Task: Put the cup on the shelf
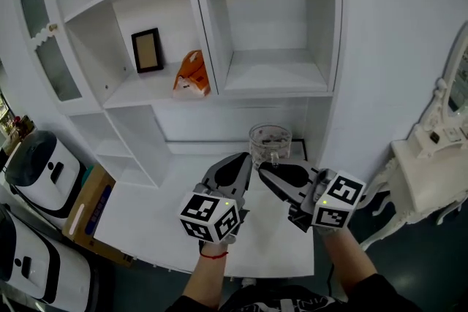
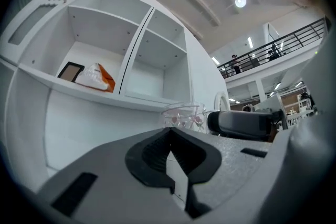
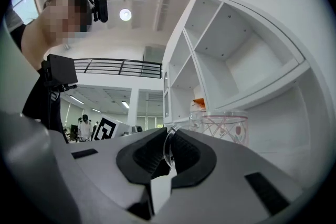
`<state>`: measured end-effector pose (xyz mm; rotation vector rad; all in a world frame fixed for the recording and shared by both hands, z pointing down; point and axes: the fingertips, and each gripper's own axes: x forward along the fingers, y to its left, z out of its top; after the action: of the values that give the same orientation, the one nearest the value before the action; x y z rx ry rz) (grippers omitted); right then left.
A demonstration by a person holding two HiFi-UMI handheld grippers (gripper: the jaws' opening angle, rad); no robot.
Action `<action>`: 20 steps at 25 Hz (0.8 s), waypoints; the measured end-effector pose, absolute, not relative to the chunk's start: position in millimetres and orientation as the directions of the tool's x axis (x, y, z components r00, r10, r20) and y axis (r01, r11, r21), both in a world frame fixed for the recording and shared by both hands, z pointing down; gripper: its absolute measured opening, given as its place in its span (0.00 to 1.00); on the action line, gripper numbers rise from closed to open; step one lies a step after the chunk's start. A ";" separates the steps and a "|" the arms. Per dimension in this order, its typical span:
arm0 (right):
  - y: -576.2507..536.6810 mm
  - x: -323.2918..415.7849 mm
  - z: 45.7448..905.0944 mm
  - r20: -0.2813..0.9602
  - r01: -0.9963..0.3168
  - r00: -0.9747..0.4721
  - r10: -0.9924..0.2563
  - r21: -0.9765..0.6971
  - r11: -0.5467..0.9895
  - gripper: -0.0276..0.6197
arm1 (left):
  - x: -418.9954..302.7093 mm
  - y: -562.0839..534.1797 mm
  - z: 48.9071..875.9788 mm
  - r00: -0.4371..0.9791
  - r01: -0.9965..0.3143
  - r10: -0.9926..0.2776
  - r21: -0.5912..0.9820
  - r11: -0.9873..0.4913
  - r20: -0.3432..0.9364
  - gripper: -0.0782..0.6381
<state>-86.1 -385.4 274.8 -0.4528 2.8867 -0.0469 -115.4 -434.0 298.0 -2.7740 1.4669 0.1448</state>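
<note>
The clear glass cup with pink flower print (image 1: 270,142) stands upright, mouth up, over the white counter ledge (image 1: 175,186) below the white shelf unit's (image 1: 330,47) compartments. Its handle points back into the right gripper (image 1: 264,171), whose jaws pinch it. The left gripper (image 1: 244,158) sits just beside, jaws together and empty; higher left, one compartment holds a black picture frame (image 1: 148,50) and an orange-and-white pouch (image 1: 191,75).

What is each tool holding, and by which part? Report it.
The right tool grips the clear glass cup by its curved handle. The left tool is shut on nothing.
</note>
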 end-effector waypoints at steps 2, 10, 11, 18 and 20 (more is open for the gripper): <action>-390.3 -84.6 258.5 -0.218 -0.315 -0.923 -0.317 -0.044 0.948 0.07 | -112.4 -439.0 279.2 0.572 -0.817 -0.815 0.016 -0.576 -0.097 0.12; -401.6 -81.2 209.2 -0.242 -0.351 -0.912 -0.331 0.039 0.936 0.07 | -105.5 -449.8 224.2 0.617 -0.785 -0.771 -0.053 -0.617 -0.159 0.12; -402.9 -80.9 204.3 -0.246 -0.352 -0.911 -0.332 0.044 0.935 0.07 | -105.2 -451.1 219.1 0.622 -0.781 -0.766 -0.057 -0.622 -0.166 0.12; -417.8 -81.7 170.9 -0.262 -0.388 -0.899 -0.352 0.100 0.916 0.07 | -104.3 -466.7 183.3 0.641 -0.763 -0.733 -0.087 -0.640 -0.227 0.12; -422.9 -81.6 162.4 -0.269 -0.395 -0.896 -0.354 0.113 0.912 0.07 | -103.6 -471.4 174.3 0.648 -0.756 -0.721 -0.089 -0.649 -0.247 0.12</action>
<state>-81.6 -422.9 162.4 -0.5635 2.8309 0.2417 -103.6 -471.4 174.3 -2.6814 1.2136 0.2816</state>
